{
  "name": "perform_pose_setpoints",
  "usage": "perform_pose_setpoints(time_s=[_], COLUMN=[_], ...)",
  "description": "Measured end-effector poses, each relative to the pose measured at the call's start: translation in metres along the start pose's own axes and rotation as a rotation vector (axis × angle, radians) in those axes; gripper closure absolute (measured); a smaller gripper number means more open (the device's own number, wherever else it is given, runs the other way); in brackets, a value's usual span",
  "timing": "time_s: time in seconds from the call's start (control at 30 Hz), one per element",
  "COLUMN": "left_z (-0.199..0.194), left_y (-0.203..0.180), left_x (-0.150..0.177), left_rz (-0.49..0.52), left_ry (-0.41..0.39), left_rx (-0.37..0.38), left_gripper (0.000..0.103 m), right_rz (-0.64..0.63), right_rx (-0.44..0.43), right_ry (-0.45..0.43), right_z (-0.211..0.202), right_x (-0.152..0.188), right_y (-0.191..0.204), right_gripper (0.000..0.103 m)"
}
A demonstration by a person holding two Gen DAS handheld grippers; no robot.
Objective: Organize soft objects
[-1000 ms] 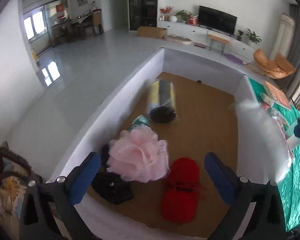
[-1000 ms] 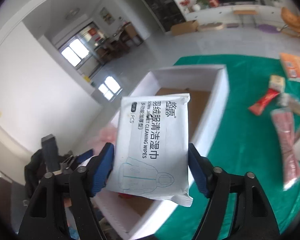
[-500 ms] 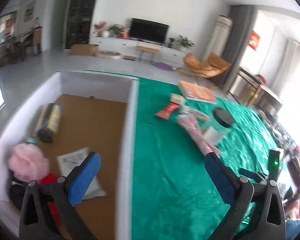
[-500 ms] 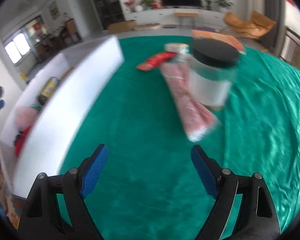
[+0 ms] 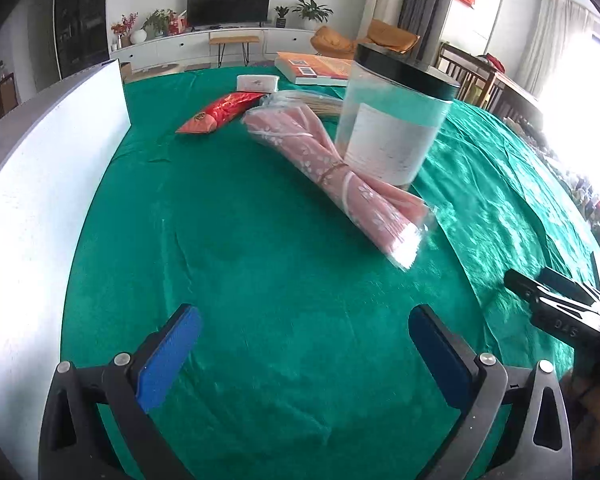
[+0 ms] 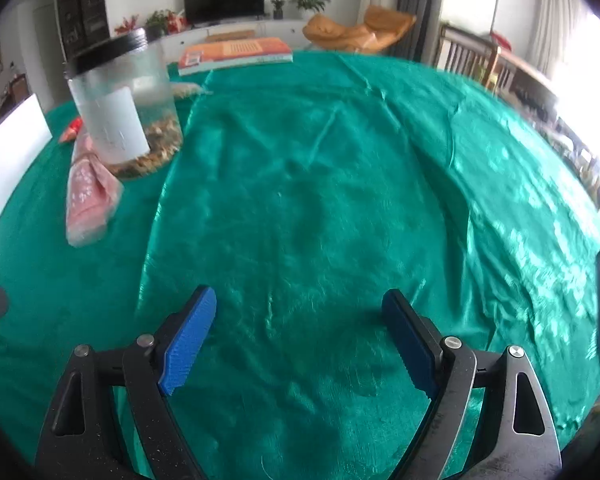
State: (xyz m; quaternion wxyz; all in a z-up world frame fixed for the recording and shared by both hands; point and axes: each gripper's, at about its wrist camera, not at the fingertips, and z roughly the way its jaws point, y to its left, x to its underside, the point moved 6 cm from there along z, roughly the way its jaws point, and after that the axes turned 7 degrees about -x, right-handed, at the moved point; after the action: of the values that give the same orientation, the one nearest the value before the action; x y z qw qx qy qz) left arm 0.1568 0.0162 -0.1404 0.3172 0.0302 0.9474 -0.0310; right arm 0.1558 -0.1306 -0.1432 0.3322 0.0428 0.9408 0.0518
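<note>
A pink flowered cloth in clear wrap point(image 5: 336, 172) point(image 6: 86, 196) lies on the green tablecloth point(image 5: 280, 264), leaning against a clear jar with a black lid point(image 5: 392, 120) point(image 6: 124, 108). A red packet point(image 5: 220, 112) lies farther back. The white box's wall point(image 5: 40, 184) runs along the left. My left gripper point(image 5: 304, 344) hangs open over bare cloth, short of the pink cloth. My right gripper point(image 6: 300, 336) is open too, empty, over bare cloth to the right of the jar. In the left wrist view the right gripper's black body point(image 5: 560, 312) shows at the right edge.
A small white box point(image 5: 258, 82) and an orange book point(image 5: 320, 68) point(image 6: 236, 54) lie at the far side of the table. A bundle of thin sticks point(image 5: 320, 100) rests behind the jar. Chairs and a TV unit stand beyond the table.
The right gripper held a wipes pack over the white box, then came away empty. Both grippers swung right from the box and now hang lower over the green cloth.
</note>
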Motion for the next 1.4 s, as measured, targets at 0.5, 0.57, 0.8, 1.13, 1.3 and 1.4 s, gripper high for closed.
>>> perform_pose_setpoints(time_s=[0.5, 0.57, 0.8, 1.13, 1.3, 1.4], left_z=[0.029, 0.029, 0.029, 0.029, 0.029, 0.029], left_y=[0.005, 0.005, 0.005, 0.005, 0.005, 0.005], left_x=[0.003, 0.003, 0.003, 0.003, 0.003, 0.003], left_rz=[0.059, 0.059, 0.059, 0.059, 0.058, 0.058], left_ry=[0.022, 0.022, 0.022, 0.022, 0.022, 0.022], left_rx=[-0.111, -0.111, -0.111, -0.111, -0.111, -0.111], left_gripper=[0.000, 0.000, 0.000, 0.000, 0.000, 0.000], right_rz=[0.002, 0.002, 0.002, 0.003, 0.003, 0.004], right_rx=[0.036, 0.036, 0.036, 0.036, 0.036, 0.036], right_ry=[0.013, 0.013, 0.014, 0.014, 0.014, 0.014], right_z=[-0.011, -0.011, -0.012, -0.012, -0.012, -0.012], right_x=[0.005, 0.006, 0.006, 0.006, 0.006, 0.006], right_y=[-0.002, -0.001, -0.001, -0.001, -0.001, -0.001], right_gripper=[0.013, 0.013, 0.012, 0.012, 0.012, 0.012])
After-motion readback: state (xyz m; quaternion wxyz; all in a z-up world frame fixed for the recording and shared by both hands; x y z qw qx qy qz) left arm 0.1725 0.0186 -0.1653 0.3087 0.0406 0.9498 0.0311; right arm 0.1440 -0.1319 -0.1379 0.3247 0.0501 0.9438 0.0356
